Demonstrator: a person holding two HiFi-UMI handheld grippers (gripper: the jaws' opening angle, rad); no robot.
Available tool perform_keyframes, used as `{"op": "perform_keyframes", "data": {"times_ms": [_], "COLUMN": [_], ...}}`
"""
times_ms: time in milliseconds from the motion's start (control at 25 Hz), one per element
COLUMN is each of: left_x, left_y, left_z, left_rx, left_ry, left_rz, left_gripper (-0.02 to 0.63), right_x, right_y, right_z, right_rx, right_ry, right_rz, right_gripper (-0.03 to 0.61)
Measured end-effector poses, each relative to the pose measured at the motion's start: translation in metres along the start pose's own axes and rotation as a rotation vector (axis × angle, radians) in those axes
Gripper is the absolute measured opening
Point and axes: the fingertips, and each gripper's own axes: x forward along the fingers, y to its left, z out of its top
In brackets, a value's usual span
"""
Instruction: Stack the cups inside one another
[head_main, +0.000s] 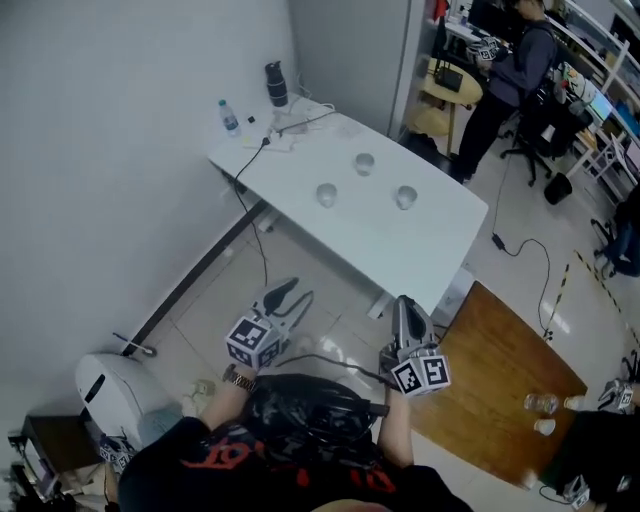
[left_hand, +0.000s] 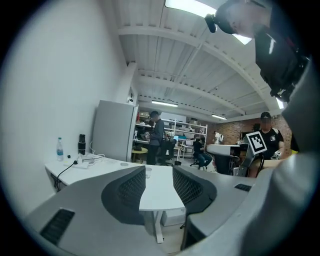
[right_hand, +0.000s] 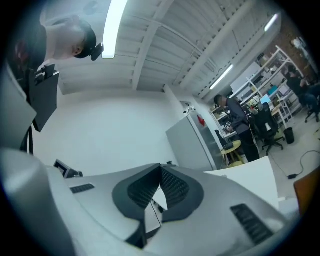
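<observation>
Three clear cups stand apart on the white table (head_main: 440, 225): one at the back (head_main: 363, 163), one to the left (head_main: 326, 194), one to the right (head_main: 405, 197). Both grippers hang in front of the table's near edge, well short of the cups. My left gripper (head_main: 293, 291) is open and empty; in the left gripper view (left_hand: 159, 172) the table and one cup (left_hand: 148, 172) show through the gap between its jaws. My right gripper (head_main: 402, 302) is shut, its fingertips meeting with nothing between them (right_hand: 160, 169).
A water bottle (head_main: 229, 117), a black tumbler (head_main: 276, 84) and a cable with a plug lie at the table's far left corner. A person (head_main: 510, 70) stands beyond the table. A wooden board (head_main: 500, 380) lies on the floor at the right, a white appliance (head_main: 110, 385) at the left.
</observation>
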Motion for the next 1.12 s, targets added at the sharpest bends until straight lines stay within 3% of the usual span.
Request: {"op": "perform_keyframes", "data": {"times_ms": [360,640,760,1000,1120], "left_x": [-0.013,-0.021,-0.022,0.005,0.026], "left_y": [0.079,0.163,0.191,0.228,0.244], "left_z": [0.006,0.015,0.015,0.009,0.021], "left_rx": [-0.040,-0.035,-0.063,-0.111,-0.140], "left_ry": [-0.046,-0.047,-0.053,-0.035,-0.078], "left_rz": [0.003,0.010,0.024,0.041,0.025], "left_gripper": [0.176,0.176,0.175,0.175,0.175], "right_x": [0.076,0.144,0.163,0.208,0.242], "right_y": [0.051,0.083,0.083,0.068,0.056], "right_z": [-0.029,-0.057,-0.075,-0.091,-0.092], "right_rx": [0.021,-0.017,-0.046,-0.071,-0.091], "right_ry": [0.010,0.072,0.125,0.173,0.182], "right_rz": [0.080,0.062,0.032,0.052,0.071], "right_gripper": [0.008,0.008,0.008,0.043,0.043]}}
